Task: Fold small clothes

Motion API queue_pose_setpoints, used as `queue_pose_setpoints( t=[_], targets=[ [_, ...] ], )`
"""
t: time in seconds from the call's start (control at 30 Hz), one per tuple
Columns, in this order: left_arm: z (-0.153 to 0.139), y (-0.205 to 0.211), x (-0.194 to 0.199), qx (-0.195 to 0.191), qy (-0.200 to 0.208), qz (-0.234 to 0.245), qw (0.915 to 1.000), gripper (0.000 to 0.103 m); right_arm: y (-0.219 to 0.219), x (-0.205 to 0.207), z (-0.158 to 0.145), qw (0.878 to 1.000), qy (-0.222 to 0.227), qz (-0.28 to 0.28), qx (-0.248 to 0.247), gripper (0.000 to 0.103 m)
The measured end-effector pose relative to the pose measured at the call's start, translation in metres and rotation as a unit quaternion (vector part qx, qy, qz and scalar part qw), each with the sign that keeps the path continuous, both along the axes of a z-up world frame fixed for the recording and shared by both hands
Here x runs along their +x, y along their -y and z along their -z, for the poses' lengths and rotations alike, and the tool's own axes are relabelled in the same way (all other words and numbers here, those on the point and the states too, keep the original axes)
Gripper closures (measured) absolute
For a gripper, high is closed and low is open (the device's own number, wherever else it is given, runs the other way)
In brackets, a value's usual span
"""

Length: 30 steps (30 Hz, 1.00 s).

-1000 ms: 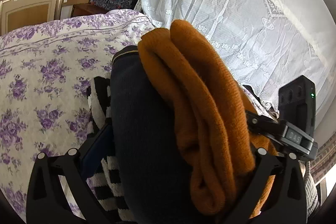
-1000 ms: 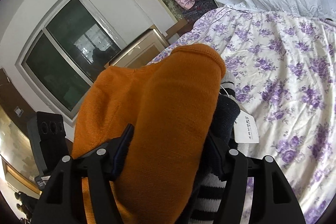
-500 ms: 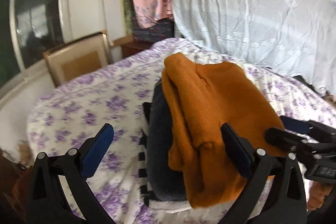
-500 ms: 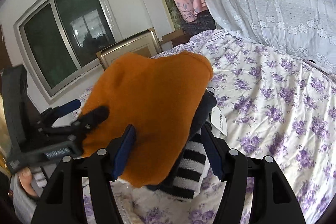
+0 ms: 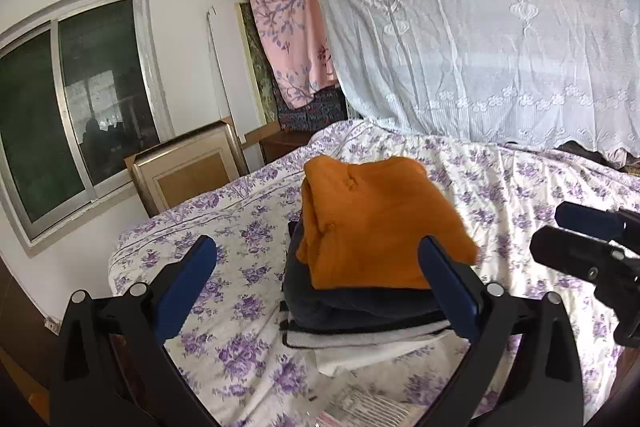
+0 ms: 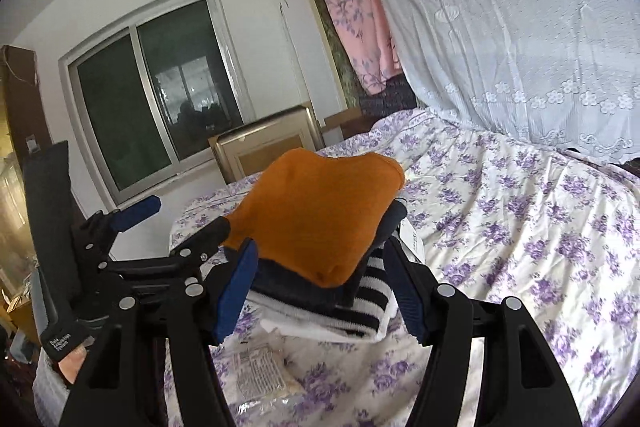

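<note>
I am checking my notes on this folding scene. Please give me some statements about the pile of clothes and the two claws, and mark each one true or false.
1. The orange garment lies on top of the pile. True.
2. The left claw is clamped on the orange garment. False: its fingers stand wide apart and hold nothing.
3. A striped black and white garment lies below the dark blue garment. True.
4. The pile rests on a wooden table. False: it rests on a bedsheet with purple flowers.
5. The right claw is open. True.
</note>
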<state>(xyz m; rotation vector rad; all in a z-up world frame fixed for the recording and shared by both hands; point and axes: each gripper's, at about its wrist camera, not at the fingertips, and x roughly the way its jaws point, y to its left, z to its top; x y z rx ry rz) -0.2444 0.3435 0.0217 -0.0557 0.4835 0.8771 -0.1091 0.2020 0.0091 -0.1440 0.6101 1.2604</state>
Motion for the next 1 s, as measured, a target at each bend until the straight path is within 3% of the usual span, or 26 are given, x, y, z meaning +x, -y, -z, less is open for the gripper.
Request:
queue_pose_setpoints(
  t=[0.5, 1.0],
  targets=[
    [-0.01, 0.079, -0.019, -0.009, 0.008, -0.021, 0.9997, 0.005, 0.077, -0.025, -0.003, 1.0, 0.011, -0.013, 0.016, 0.03],
    [-0.019, 0.107, -0.027, 0.001, 0.011, -0.036, 0.9993, 0.005, 0.096, -0.026, -0.011, 0.999, 0.006, -0.014, 0.03, 0.029]
  ],
)
